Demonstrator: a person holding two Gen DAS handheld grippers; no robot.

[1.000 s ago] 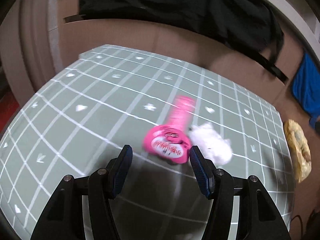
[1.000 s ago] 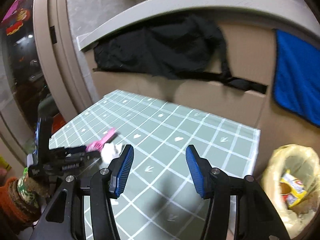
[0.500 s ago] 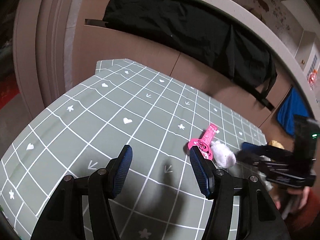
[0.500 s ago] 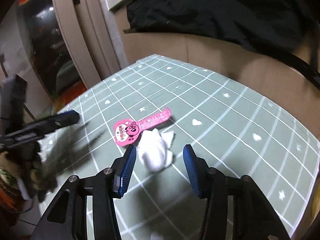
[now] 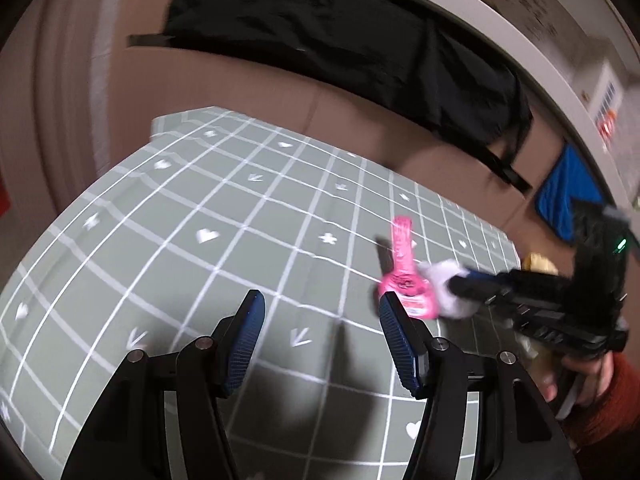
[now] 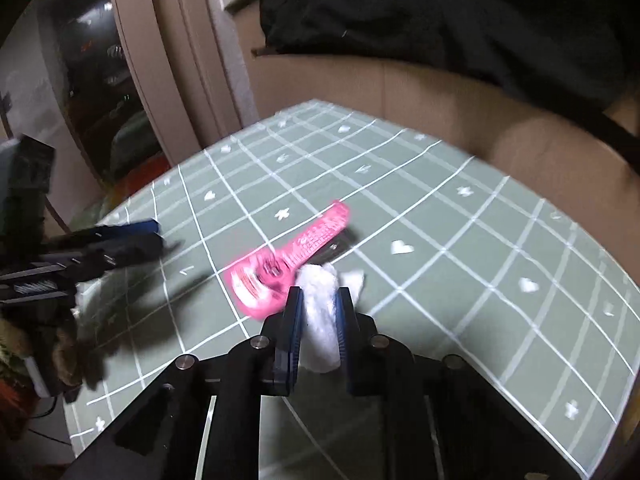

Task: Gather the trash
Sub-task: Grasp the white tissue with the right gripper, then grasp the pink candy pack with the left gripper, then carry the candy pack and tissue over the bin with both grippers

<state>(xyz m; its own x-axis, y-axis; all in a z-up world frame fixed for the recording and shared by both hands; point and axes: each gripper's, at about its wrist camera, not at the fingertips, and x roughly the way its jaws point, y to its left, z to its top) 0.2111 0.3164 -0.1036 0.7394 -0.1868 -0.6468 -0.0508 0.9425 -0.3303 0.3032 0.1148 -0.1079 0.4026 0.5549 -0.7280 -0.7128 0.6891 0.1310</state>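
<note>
A crumpled white tissue (image 6: 320,312) lies on the green grid tablecloth (image 6: 460,264). My right gripper (image 6: 319,300) is shut on it, one finger on each side. A pink wrapper (image 6: 288,260) with a long tail lies against the tissue's left side. In the left wrist view my left gripper (image 5: 320,316) is open and empty above the cloth. The pink wrapper (image 5: 404,276) sits just beyond its right finger, with the tissue (image 5: 444,280) and the right gripper (image 5: 472,290) to the right of it.
A black garment (image 5: 340,40) hangs over brown cardboard behind the table. A blue cloth (image 5: 568,196) hangs at the far right. A yellowish trash bag (image 5: 540,262) shows past the table's right edge. A dark cabinet (image 6: 92,80) stands left of the table.
My right gripper has moved down onto the white tissue and closed on it. My left gripper has stayed open and shifted nearer the pink wrapper.
</note>
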